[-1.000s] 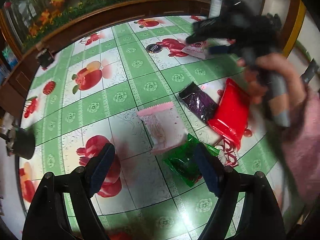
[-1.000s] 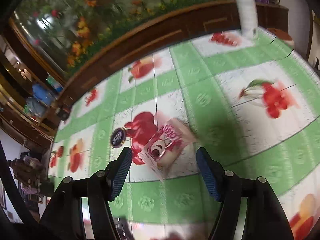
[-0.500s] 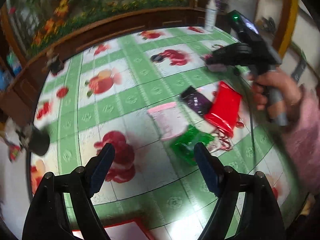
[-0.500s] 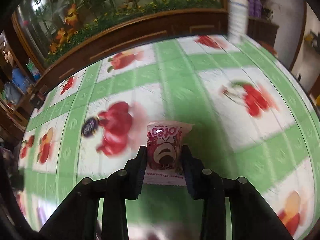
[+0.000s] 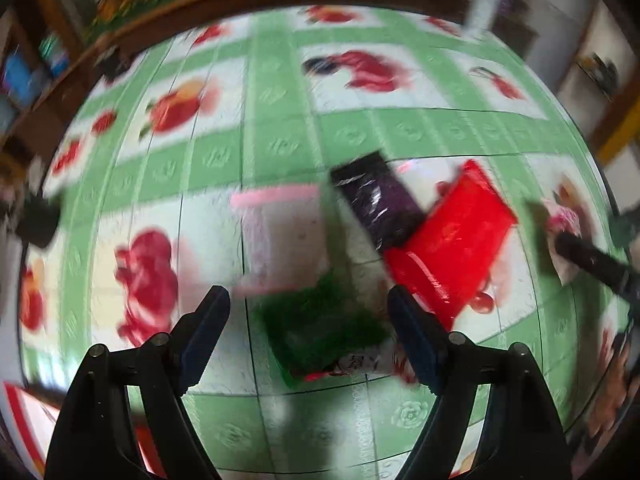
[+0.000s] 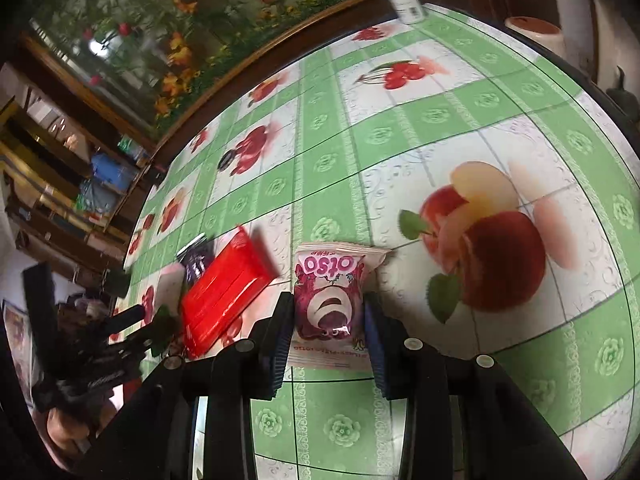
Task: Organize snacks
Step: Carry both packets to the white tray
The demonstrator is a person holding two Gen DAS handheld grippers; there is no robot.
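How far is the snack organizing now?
Four packets lie grouped together: red packet, purple packet, pink packet, green packet. The right claw is shut on the Lotso packet, beside the group, unreleased. The left claw is open, empty.

A table (image 5: 280, 148) in green-checked fruit-print cloth carries, ahead of the left fingers, a green packet (image 5: 316, 328), a blurred pink one (image 5: 280, 236), purple (image 5: 376, 200) and red (image 5: 452, 244) packets.
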